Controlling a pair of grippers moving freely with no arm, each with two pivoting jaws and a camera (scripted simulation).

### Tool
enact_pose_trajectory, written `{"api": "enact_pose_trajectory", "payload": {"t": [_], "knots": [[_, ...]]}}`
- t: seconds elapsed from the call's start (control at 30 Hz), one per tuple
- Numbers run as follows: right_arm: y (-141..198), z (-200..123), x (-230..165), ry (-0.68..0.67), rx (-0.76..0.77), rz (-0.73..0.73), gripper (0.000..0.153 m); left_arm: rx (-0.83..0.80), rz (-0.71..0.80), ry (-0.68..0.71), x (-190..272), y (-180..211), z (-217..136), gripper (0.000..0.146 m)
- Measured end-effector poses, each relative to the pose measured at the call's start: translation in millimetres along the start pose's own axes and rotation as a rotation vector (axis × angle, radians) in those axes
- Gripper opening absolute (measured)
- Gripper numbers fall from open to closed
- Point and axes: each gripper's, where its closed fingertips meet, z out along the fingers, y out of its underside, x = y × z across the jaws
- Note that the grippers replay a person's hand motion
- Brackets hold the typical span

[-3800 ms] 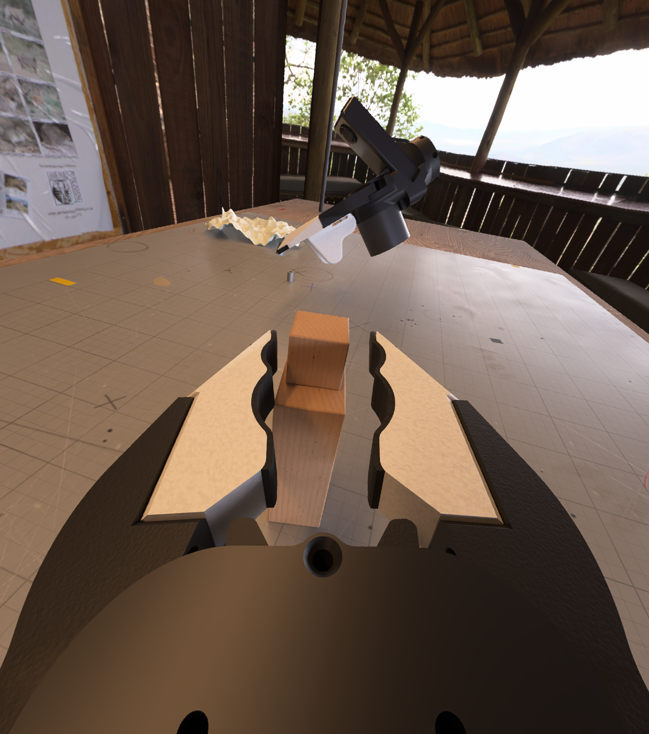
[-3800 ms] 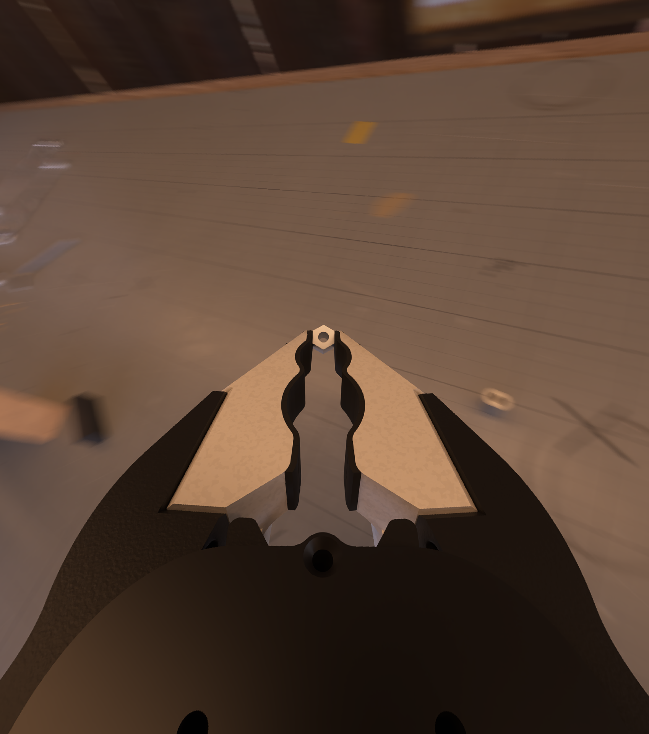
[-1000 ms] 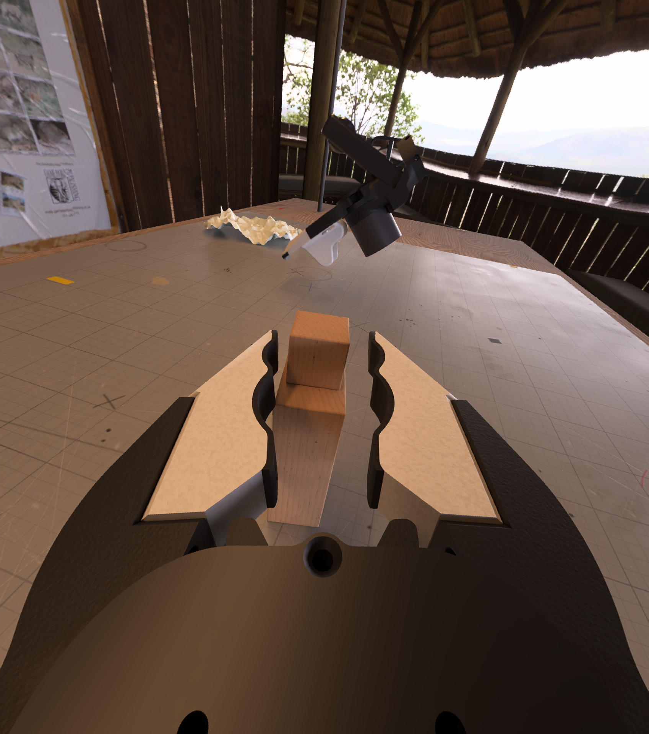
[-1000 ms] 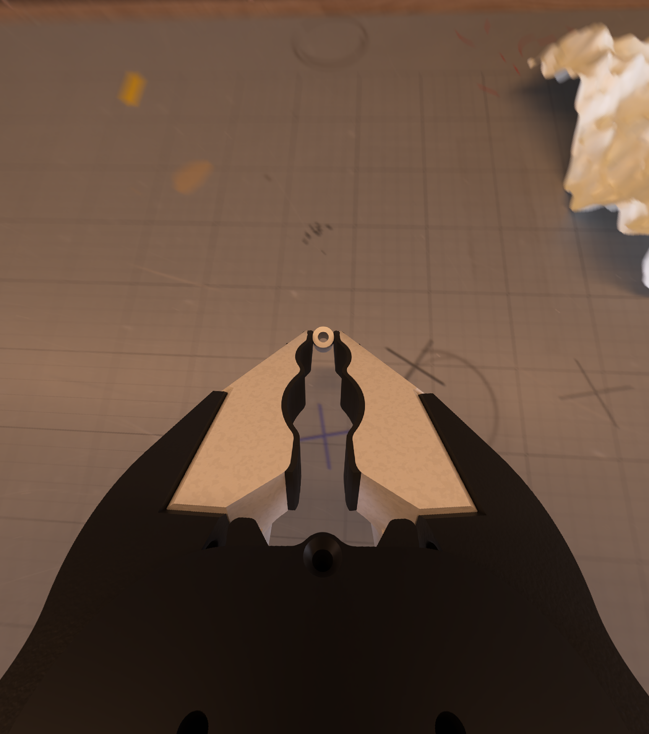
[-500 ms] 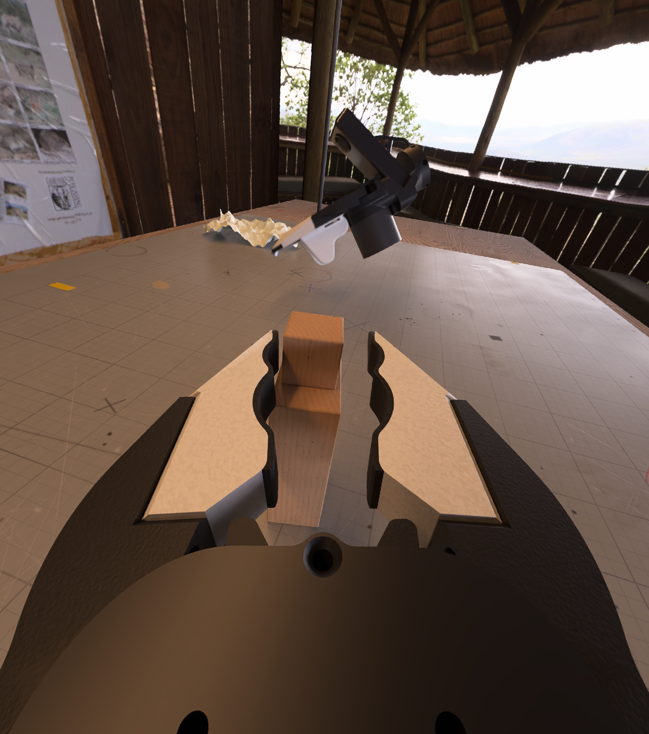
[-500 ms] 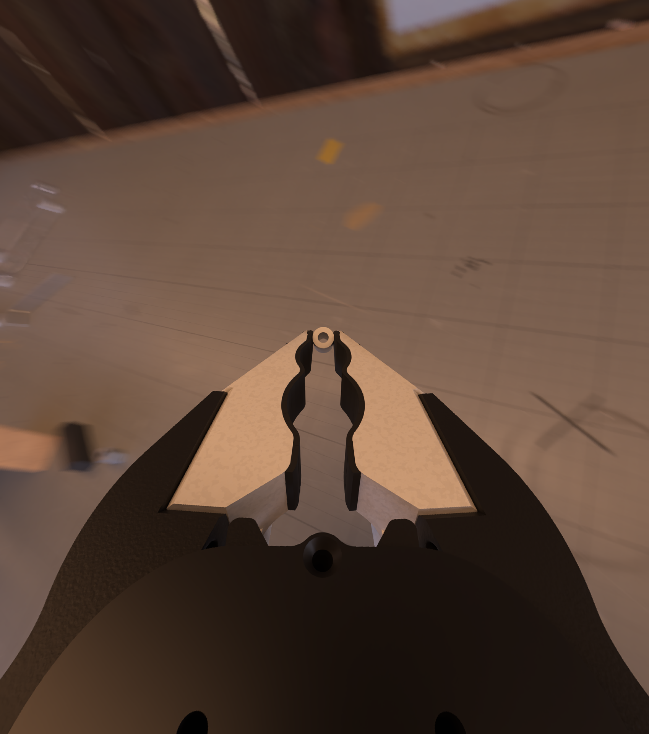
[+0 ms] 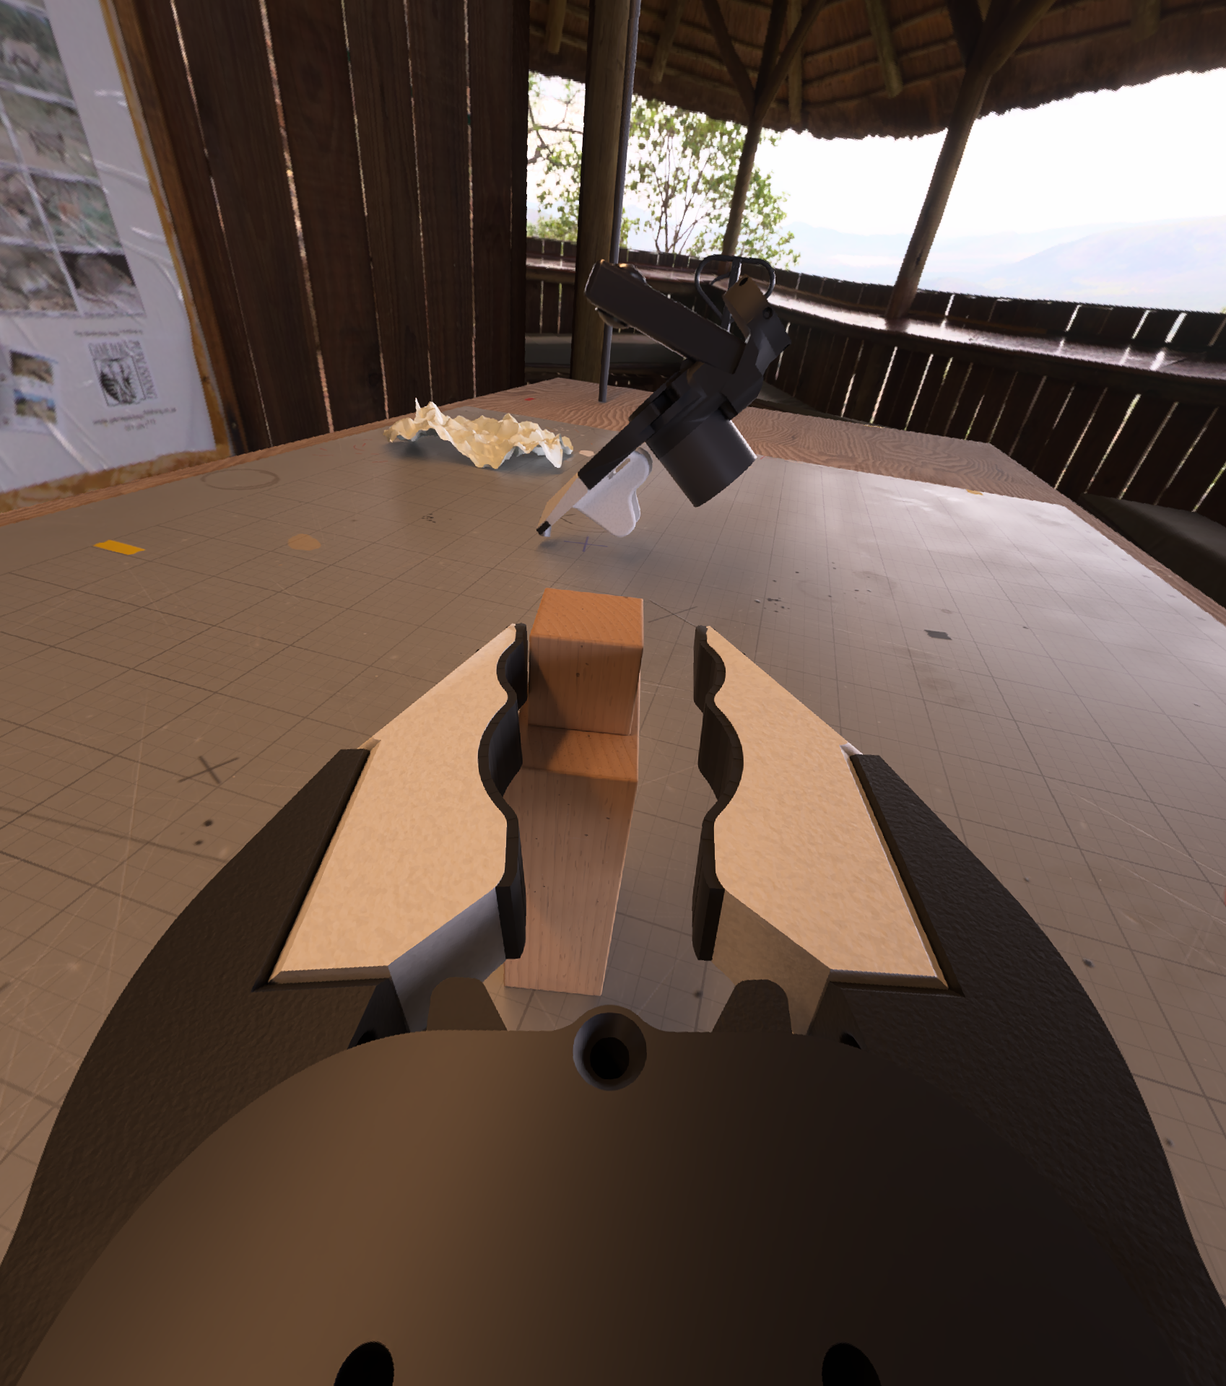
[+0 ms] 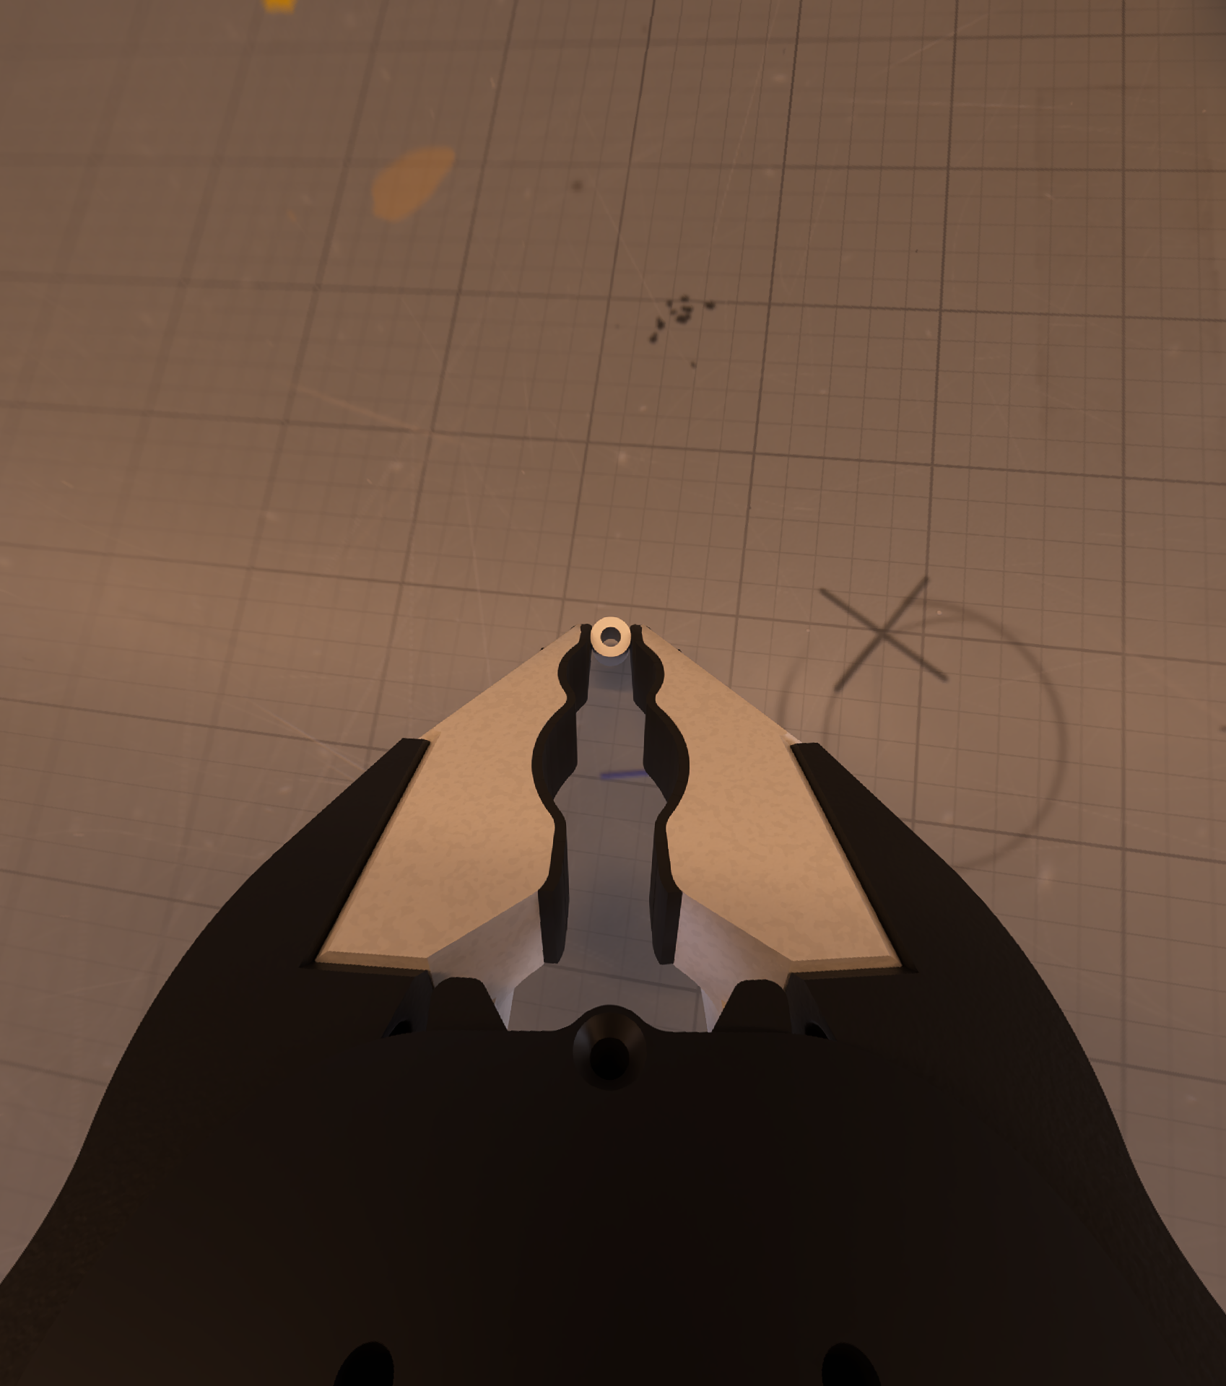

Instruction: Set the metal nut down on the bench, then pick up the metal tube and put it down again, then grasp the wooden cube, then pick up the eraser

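Observation:
The wooden cube (image 7: pixel 584 667) stands on the bench (image 7: pixel 970 750) between my left gripper's (image 7: pixel 608 634) open fingers. It is close to the left finger, with a gap on the right. A longer pale wooden block (image 7: pixel 565 870) lies just behind it, between the fingers. My right gripper (image 8: pixel 610 634) is shut on the small metal tube (image 8: pixel 610 637), seen end-on as a ring at the fingertips. In the left wrist view the right gripper (image 7: pixel 542 529) points steeply down, its tip just above the bench beyond the cube. The nut and the eraser are not in view.
Crumpled pale paper (image 7: pixel 482 439) lies at the far side of the bench. A poster board (image 7: pixel 10 225) leans at the far left. The bench's right edge (image 7: pixel 1195 600) drops off to a dark seat. Pen crosses and a circle (image 8: pixel 887 637) mark the mat.
The right gripper held a hex nut 3.8 s ago and now holds the tube. Over the last second it tilted up, then swung down closer to the bench. The left gripper barely moved.

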Motion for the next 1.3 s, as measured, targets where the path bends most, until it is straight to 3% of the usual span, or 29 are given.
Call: {"api": "enact_pose_trajectory", "payload": {"t": [0.27, 0.53, 0.93, 1.2, 1.3], "knots": [[-11, -12, -7, -0.155, 0.095, 0.141, 0.01, -0.001, -0.002, 0.001, 0, 0, 0, 0.044], [6, 2, 2, -0.008, -0.02, 0.017, 0.01, 0.0, -0.002, 0.001, 0, 0, 0, 0.044], [6, 1, 4, 0.027, -0.033, -0.038, 0.01, -0.001, 0.001, 0.001, 0, 0, 0, 0.044], [-17, -19, -13, -0.195, 0.126, 0.111, 0.01, 0.0, 0.002, 0.001, 1, 0, 0, 0.044], [-13, -18, -10, -0.196, 0.116, 0.128, 0.01, 0.0, 0.004, 0.001, 1, 0, 0, 0.044]]}}
